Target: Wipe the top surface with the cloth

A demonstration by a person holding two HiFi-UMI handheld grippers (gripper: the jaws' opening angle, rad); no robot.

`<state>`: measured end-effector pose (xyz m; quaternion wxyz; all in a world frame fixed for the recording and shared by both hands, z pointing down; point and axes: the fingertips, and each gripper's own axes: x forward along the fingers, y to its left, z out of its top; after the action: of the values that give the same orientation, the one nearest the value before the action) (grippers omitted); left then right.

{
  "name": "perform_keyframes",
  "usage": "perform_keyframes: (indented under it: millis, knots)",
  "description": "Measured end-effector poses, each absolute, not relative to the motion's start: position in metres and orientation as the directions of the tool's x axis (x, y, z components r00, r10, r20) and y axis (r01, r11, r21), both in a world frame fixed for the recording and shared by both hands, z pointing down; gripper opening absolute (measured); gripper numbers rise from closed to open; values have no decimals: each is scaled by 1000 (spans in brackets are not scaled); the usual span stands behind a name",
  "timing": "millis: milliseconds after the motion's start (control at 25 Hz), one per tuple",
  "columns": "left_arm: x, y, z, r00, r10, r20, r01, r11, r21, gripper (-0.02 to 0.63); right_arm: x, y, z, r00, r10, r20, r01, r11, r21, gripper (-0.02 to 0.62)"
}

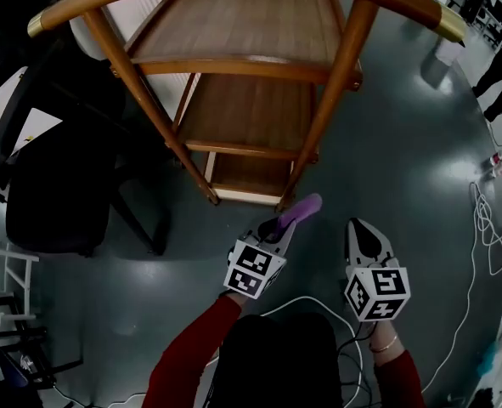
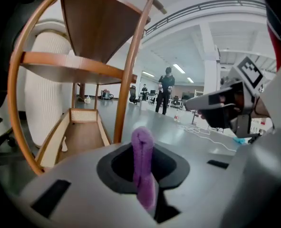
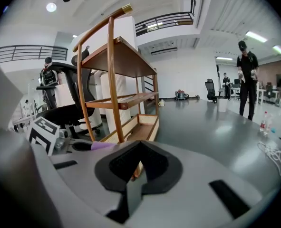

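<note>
Open floor [image 1: 403, 143] right of the 3-tier shelf [image 1: 234, 24]; left gripper [image 1: 276, 230] pinches purple cloth [image 1: 301, 210], pointing shelfward; right gripper [image 1: 365, 235] closed, seemingly empty.

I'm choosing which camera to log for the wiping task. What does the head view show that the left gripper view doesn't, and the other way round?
Only the head view: the top surface seen from above, and the left gripper's own marker cube. Only the left gripper view: a close look at that gripper's jaws shut on the purple cloth, the top shelf's underside, and a standing person far off. Both: the cloth, the wooden shelf, the right gripper, and white cable on the floor.
</note>
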<state>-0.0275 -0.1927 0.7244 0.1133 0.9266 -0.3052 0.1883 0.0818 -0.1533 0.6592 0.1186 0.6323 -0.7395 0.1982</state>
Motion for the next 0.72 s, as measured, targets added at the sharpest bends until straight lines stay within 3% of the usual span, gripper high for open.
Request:
perform_keyframes:
  millis: [480,720]
  knots:
    - [-53,-234,776,637,-636,435,-719,-694,38,55,30,-175,685,-241,-878,414,-960,154,-232,11]
    - [-124,-274,797,458,-761,460,-876,-475,85,55,17,-184,700,-261,-858,442,-958,175,-226,11]
